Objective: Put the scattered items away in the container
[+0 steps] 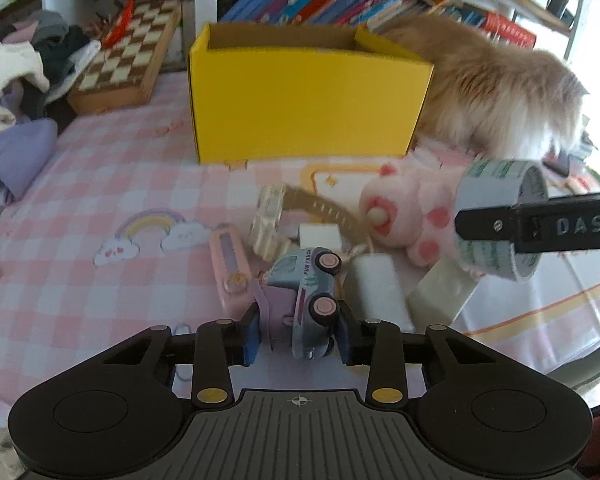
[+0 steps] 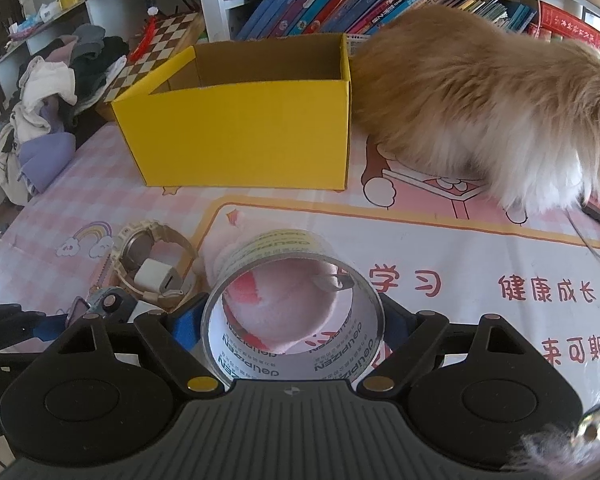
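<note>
Scattered items lie on the pink checked counter in front of the open yellow cardboard box: a pink rectangular case, a beige wristwatch and white blocks. Near the middle, the left gripper is clenched on a small grey-blue toy truck with pink wheels. Farther right, a pink plush toy lies beside the right gripper, which grasps a roll of clear printed tape. A fluffy tan cat stands right of the box.
</note>
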A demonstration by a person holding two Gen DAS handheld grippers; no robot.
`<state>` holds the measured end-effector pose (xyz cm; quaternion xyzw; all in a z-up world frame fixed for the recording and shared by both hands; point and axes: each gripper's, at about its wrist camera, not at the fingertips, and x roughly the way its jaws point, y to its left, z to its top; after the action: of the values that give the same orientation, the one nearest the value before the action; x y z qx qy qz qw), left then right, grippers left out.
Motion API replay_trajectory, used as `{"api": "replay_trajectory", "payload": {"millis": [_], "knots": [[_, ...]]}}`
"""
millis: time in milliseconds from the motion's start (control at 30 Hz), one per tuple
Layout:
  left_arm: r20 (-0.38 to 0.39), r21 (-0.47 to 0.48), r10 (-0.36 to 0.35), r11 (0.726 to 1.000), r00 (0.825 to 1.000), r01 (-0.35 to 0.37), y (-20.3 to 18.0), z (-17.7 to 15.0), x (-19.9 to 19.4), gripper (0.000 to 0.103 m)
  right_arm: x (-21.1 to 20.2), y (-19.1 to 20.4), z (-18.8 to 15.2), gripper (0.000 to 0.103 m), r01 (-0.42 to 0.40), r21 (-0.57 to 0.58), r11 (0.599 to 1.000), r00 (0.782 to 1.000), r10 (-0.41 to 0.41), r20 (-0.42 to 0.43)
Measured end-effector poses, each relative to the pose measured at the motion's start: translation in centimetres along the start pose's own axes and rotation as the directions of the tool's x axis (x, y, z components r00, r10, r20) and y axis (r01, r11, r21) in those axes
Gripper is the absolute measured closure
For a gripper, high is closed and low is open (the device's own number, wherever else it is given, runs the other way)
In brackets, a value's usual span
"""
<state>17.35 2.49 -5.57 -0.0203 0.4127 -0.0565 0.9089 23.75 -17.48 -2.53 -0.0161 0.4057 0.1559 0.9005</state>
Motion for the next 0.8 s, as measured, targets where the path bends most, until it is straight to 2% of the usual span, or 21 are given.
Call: {"api": "replay_trajectory", "payload": {"millis": [167, 300, 467, 667, 800], "knots": [[0.057, -0.022, -0.017, 1.0, 0.998, 0.018, 0.4, 0.9, -1.6, 0.068, -1.3, 0.0, 0.4, 0.019, 0.015, 0.005, 1.0, 0.999, -0.016, 0.037], [0.067, -0.035, -0.02, 0.999, 0.998, 0.022, 0.8, 0.9, -1.9, 0.068, -2.4, 0.1, 0.7, 0.018, 0.03, 0.007, 1.0, 0.997, -0.03, 0.066], [0.132, -0.036, -0.024, 0.999, 0.991, 0.029, 1.1, 1.7, -3.8, 0.068, -3.7, 0.1, 1.0, 0.019, 0.048, 0.012, 0.999, 0.993, -0.049, 0.103], [0.203, 0.009, -0.048, 0.999, 0.978, 0.048, 0.9, 3.0, -6.4, 0.068, -5.5, 0.0, 1.9, 0.019, 0.047, 0.014, 0.999, 0.99, -0.048, 0.134], [0.236, 0.065, -0.067, 0.996, 0.969, 0.053, 0.9, 4.2, -8.0, 0.068, -6.7, 0.2, 3.1, 0.019, 0.02, -0.016, 1.0, 0.989, -0.018, 0.148]]}}
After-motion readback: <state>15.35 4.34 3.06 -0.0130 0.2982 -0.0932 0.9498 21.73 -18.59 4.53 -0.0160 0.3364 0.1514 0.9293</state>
